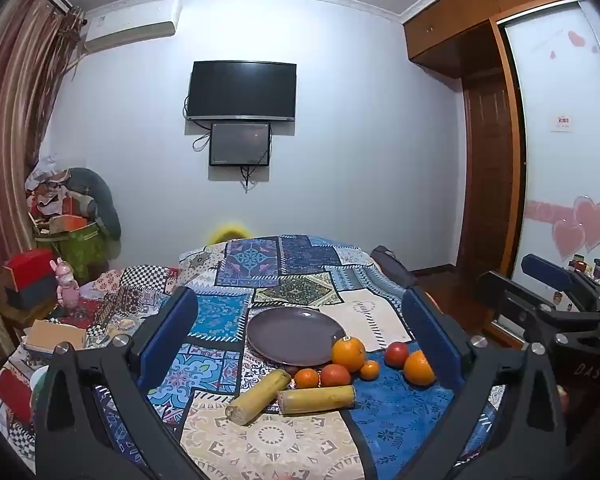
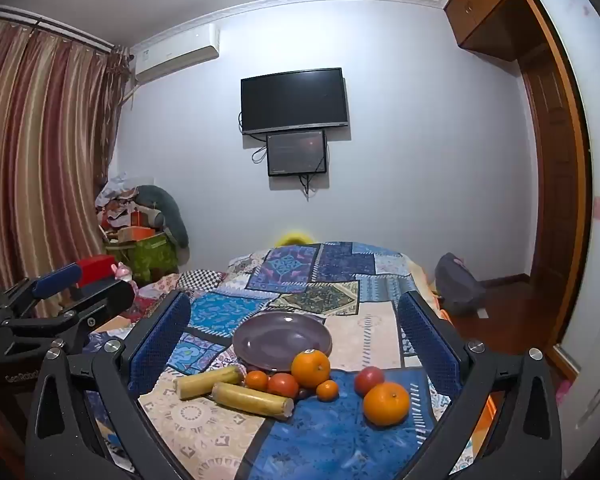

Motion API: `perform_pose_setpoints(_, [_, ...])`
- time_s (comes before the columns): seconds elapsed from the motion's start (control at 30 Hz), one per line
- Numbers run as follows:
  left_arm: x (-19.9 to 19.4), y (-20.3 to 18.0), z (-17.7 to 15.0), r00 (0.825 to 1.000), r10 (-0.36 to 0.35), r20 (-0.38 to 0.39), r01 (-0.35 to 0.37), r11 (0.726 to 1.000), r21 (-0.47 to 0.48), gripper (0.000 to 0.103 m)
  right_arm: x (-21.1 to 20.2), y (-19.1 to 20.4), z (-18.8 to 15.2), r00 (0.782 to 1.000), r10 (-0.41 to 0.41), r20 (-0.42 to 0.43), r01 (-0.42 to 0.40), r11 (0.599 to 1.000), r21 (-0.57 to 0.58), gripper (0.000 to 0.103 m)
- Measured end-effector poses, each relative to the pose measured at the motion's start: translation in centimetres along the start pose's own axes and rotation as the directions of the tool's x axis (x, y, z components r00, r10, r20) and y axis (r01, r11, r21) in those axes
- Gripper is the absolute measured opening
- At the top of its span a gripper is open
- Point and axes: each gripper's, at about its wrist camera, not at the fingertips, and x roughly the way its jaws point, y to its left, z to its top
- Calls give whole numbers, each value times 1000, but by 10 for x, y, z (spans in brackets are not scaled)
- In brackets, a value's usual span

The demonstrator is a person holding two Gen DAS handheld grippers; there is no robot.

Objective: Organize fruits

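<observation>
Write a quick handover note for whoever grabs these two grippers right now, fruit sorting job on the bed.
Left gripper: open, holding nothing, hovering short of the fruit.
Right gripper: open, holding nothing, level with the left one.
Purple plate: bare, on the patchwork bedspread.
Fruit lies loose on the bedspread in front of the plate: large orange at the plate's near rim, another large orange nearest the right gripper, red fruit behind it, two small tangerines, a red-orange fruit, and two yellow stalk-like pieces.
Done: nothing on the plate.
Left: everything.
</observation>
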Motion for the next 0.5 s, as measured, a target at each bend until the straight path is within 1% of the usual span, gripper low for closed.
perform_pose_setpoints(0.1, [2, 0, 0, 1000, 14, 1, -14, 1000, 6, 103, 0, 0, 0, 1000, 0, 0, 0, 1000, 4, 103])
perform_pose_setpoints(0.2, [1, 1, 2, 1000, 1, 0, -1, 1000, 8, 103, 0, 0, 1, 1000, 0, -2, 0, 1000, 4, 103])
perform_pose_setpoints(0.23, [-4, 3, 3, 1000, -4, 10, 4, 1000, -1, 103, 0, -1, 1, 1000, -1, -1, 1, 1000, 5, 103])
perform_pose_setpoints(0.3, [1, 5, 4, 1000, -10, -14, 9, 1000, -9, 103, 2, -1, 3, 1000, -4, 3, 4, 1000, 2, 103])
perform_pose_setpoints(0.33, [2, 2, 7, 1000, -8, -11, 8, 1000, -6, 103, 1, 0, 1, 1000, -6, 3, 6, 1000, 2, 103])
perform_pose_setpoints(0.37, [1, 3, 1, 1000, -6, -5, 5, 1000, -11, 103, 1, 0, 1, 1000, -6, 2, 6, 1000, 2, 103])
perform_pose_setpoints(0.5, [1, 2, 1, 1000, 0, -2, 0, 1000, 0, 103, 0, 1, 3, 1000, -7, 4, 7, 1000, 2, 103])
